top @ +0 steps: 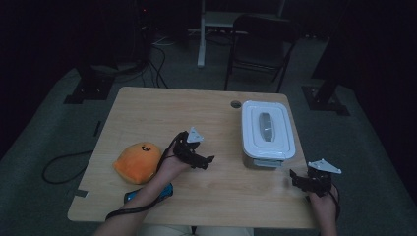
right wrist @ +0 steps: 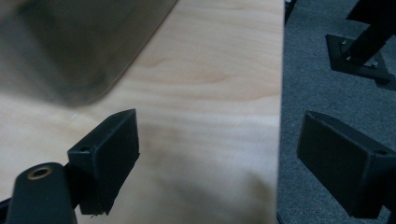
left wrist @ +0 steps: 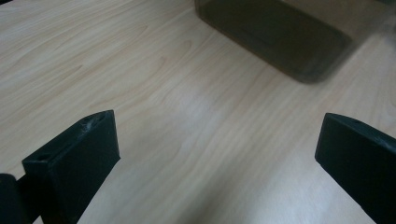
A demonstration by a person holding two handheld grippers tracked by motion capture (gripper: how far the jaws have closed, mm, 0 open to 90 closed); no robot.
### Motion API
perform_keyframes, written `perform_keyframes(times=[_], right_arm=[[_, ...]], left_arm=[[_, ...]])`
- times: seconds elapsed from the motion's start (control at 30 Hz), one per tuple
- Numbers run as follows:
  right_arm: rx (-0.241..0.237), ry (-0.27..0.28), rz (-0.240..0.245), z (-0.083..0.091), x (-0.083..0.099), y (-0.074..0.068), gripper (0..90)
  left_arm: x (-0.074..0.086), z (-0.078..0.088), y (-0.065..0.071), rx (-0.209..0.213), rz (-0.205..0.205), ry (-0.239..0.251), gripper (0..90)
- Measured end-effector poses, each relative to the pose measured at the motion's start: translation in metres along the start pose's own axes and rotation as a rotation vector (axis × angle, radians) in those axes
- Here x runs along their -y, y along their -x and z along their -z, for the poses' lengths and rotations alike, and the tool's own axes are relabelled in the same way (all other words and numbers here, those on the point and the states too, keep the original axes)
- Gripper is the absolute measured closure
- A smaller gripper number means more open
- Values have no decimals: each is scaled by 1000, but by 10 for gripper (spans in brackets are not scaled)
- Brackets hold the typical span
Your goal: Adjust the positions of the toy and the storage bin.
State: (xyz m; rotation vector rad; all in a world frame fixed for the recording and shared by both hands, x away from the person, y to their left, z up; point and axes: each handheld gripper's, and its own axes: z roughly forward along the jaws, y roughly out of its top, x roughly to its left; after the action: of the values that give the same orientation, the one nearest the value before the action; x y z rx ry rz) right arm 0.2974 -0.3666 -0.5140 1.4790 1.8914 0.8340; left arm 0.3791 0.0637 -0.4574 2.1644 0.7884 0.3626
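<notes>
Lidded white box (top: 268,132) sits at desk (top: 162,113) far-right; both tongs, L (top: 202,160) & R (top: 299,179), spread & empty near box front — risk: R, by desk edge, nudges box off.

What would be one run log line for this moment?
left hand-held gripper: open, empty | right hand-held gripper: open, empty | white container: lid on, between them, untouched

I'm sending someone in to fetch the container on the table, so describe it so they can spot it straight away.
On the light wooden table, look to the right half, near the far right corner beside a small round hole. There sits a rectangular white lidded container with rounded corners and a grey oval patch on its lid. Its neighbours, an orange plush toy and a blue object, lie on the left.
</notes>
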Motion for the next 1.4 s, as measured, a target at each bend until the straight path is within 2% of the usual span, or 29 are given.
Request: perform_keyframes(times=[0.1, 0.2, 0.37, 0.43, 0.47, 0.67, 0.73, 0.8, 0.87, 0.97, 1.1, 1.17, 1.2, 1.3, 1.4], right_arm=[[15, 12, -26, -6, -6, 6, 127], [17, 21, -58, -13, -11, 12, 127], [32, 29, -85, -25, -18, 17, 127], [34, 32, -80, -28, -20, 17, 128], [31, 31, -81, -30, -23, 18, 128], [32, 39, -49, -45, -41, 18, 133], [36, 42, -52, -50, -45, 17, 133], [25, 44, -57, -54, -48, 16, 133], [4, 42, -63, -58, -49, 15, 133], [-9, 49, -68, -62, -51, 12, 133], [-32, 68, -83, -64, -54, 13, 162], [-74, 79, -106, -65, -55, 14, 180], [-77, 80, -106, -66, -56, 14, 181], [-98, 75, -86, -68, -57, 10, 193], [-100, 81, -79, -69, -58, 7, 198]], left_arm=[[-6, -14, -1, 6, 9, -13, 4], [-12, -26, -1, -5, 18, -18, 4], [-21, -47, -6, -20, 40, -32, 4], [-24, -52, -6, -19, 39, -35, 4], [-28, -60, -6, -26, 36, -37, 4], [-39, -85, -2, -27, 44, -58, 4], [-42, -92, -2, -40, 30, -69, 4], [-45, -95, -1, -28, 16, -59, 4], [-48, -98, 1, -43, 4, -54, 4], [-52, -103, 1, -47, 25, -54, 4], [-60, -107, 2, -46, 14, -76, 4], [-65, -107, 4, -37, 12, -66, 4], [-66, -106, 4, -30, 14, -60, 4], [-69, -105, 6, -53, 3, -63, 4], [-69, -103, 4, -54, 1, -72, 4]])
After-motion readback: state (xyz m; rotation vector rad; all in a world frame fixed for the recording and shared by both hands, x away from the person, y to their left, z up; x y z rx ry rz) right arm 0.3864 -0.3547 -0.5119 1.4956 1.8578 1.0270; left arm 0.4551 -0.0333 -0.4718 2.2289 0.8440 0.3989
